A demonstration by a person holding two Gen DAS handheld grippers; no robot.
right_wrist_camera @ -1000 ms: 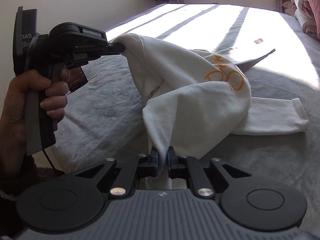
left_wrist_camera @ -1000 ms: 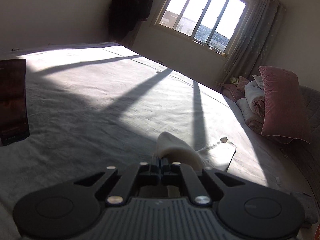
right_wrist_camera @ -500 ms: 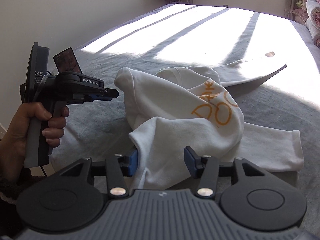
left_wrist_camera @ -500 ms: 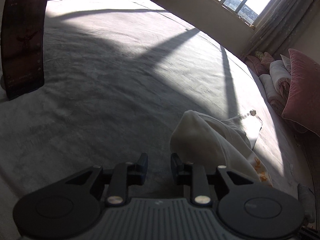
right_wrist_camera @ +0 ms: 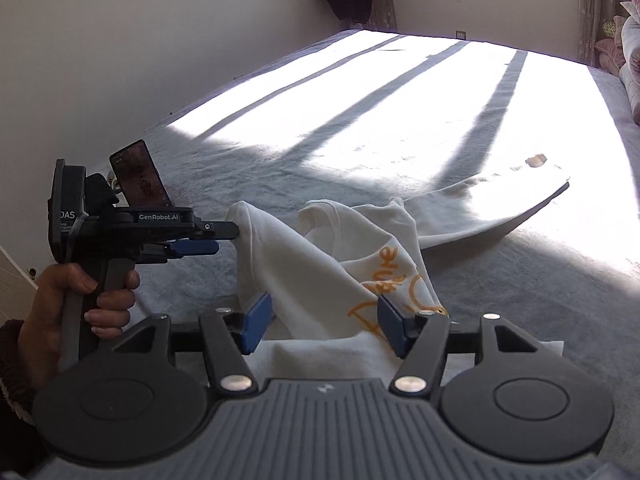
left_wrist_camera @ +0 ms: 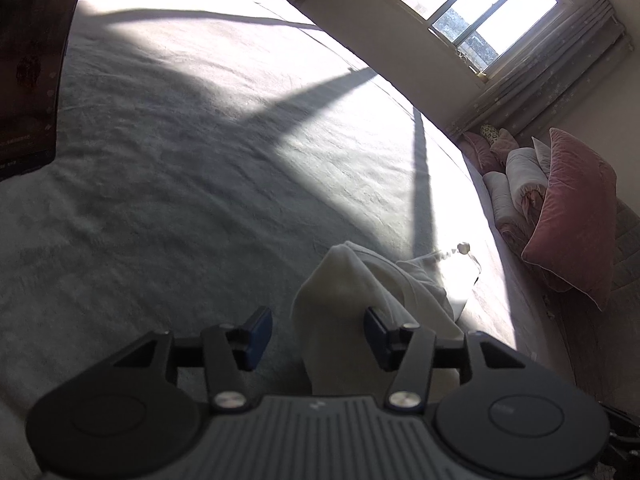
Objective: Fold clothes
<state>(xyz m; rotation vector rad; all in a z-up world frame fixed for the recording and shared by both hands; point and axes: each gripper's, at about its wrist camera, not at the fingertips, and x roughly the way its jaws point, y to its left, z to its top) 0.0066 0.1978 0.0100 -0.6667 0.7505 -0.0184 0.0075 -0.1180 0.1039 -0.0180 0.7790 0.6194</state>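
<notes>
Left wrist view, from the left: a dark phone [left_wrist_camera: 32, 64] stands at the bed's [left_wrist_camera: 180, 168] edge, then grey blanket in bands of sun and shade, then the left gripper [left_wrist_camera: 316, 334] with its blue-padded fingers spread wide and a rumpled fold of the white shirt [left_wrist_camera: 340, 288] lying between them, brushing the right pad but not pinched; pink pillows [left_wrist_camera: 572, 216] are stacked at the far right. In the right wrist view the left hand [right_wrist_camera: 68, 312] holds that gripper at the left, its fingers apart with the upper one touching a raised peak of the shirt [right_wrist_camera: 304, 264]. The right gripper [right_wrist_camera: 324, 324] is likewise wide open over the heap, holding nothing, and the orange print [right_wrist_camera: 392, 280] shows near its right pad. The shirt lies bunched near the front of the bed, with one flat part stretching away to the right into the sun. It looks like a regrasp stage: neither tool holds cloth, and no fold is made. The next move probably calls for picking two clear edges, perhaps shoulders or hem, closing on each, then lifting and spreading the shirt flat before folding.
</notes>
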